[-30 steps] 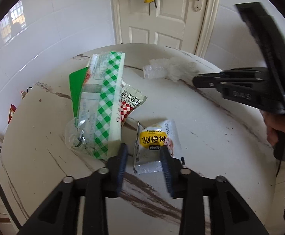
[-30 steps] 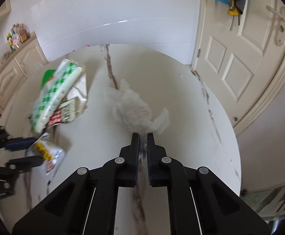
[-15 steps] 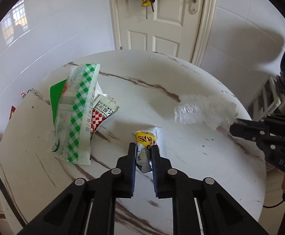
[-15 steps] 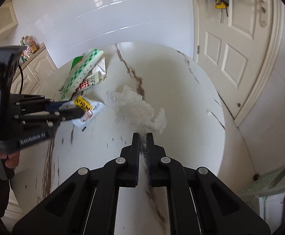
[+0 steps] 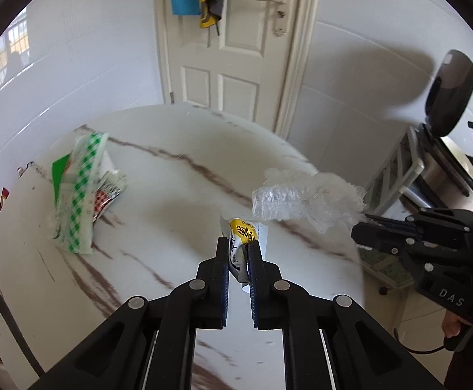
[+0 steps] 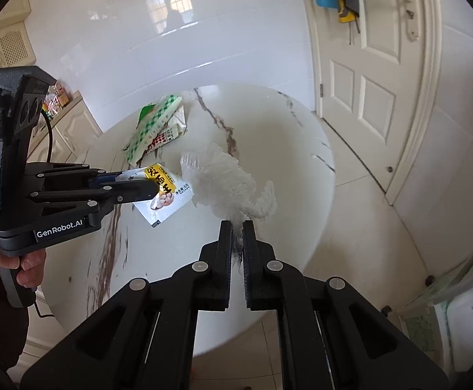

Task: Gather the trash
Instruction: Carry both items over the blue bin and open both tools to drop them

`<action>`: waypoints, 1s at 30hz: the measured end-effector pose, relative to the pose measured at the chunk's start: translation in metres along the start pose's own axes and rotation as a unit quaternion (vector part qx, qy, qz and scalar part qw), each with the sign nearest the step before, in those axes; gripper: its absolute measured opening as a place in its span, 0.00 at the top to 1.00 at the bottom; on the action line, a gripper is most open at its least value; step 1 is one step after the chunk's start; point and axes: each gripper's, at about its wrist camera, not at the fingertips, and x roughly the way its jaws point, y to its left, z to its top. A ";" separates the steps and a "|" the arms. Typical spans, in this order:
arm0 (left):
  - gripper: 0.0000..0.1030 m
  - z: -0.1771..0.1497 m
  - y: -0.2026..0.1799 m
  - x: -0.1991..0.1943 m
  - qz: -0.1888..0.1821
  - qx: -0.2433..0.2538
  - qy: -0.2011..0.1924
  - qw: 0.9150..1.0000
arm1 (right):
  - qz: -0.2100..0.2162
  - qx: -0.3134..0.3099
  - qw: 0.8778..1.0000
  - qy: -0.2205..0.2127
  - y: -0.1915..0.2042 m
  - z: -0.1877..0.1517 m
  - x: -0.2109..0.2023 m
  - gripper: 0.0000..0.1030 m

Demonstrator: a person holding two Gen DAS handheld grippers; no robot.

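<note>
The left claw [image 5: 239, 250] was pinched on a snack packet [image 5: 243, 239] at the centre of the left view. The packet stood edge-on there, its long axis running up the frame from between the fingers, with the yellow label at the upper end. In the right view the same packet [image 6: 164, 195] sat left of centre, held above the table [image 6: 288, 149], its flat face toward the camera and its long axis slanting from upper left to lower right. It was white and glossy, with a yellow patch bearing black characters and a small picture of round pale pieces below it.

The right claw [image 6: 237, 230] was pinched on a wad of clear plastic [image 6: 226, 185], which billowed up from the fingertips toward the frame's centre. In the left view the plastic [image 5: 304, 203] lay crosswise at centre right, its long axis nearly level, crinkled and translucent, one end ribbed like a crushed cup; the right claw [image 5: 360, 230] gripped its right end.

Left of centre in the left view, a green-checked wrapper [image 5: 80, 195] lay on the table [image 5: 177, 201], long axis running up the frame, over a red-checked packet [image 5: 108, 195]. A white door [image 5: 223, 42] stood at upper centre.
</note>
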 end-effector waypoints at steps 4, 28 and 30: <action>0.94 0.004 -0.043 -0.011 -0.017 0.029 -0.001 0.999 | -0.012 0.013 1.000 -0.014 -0.016 -0.016 -0.030 0.94; 0.88 0.026 -0.223 0.158 -0.039 0.161 0.115 0.979 | -0.111 0.171 0.979 0.020 -0.192 -0.132 -0.072 0.39; 0.82 0.027 -0.230 0.174 -0.028 0.164 0.123 0.978 | -0.118 0.180 0.976 0.025 -0.198 -0.140 -0.074 0.32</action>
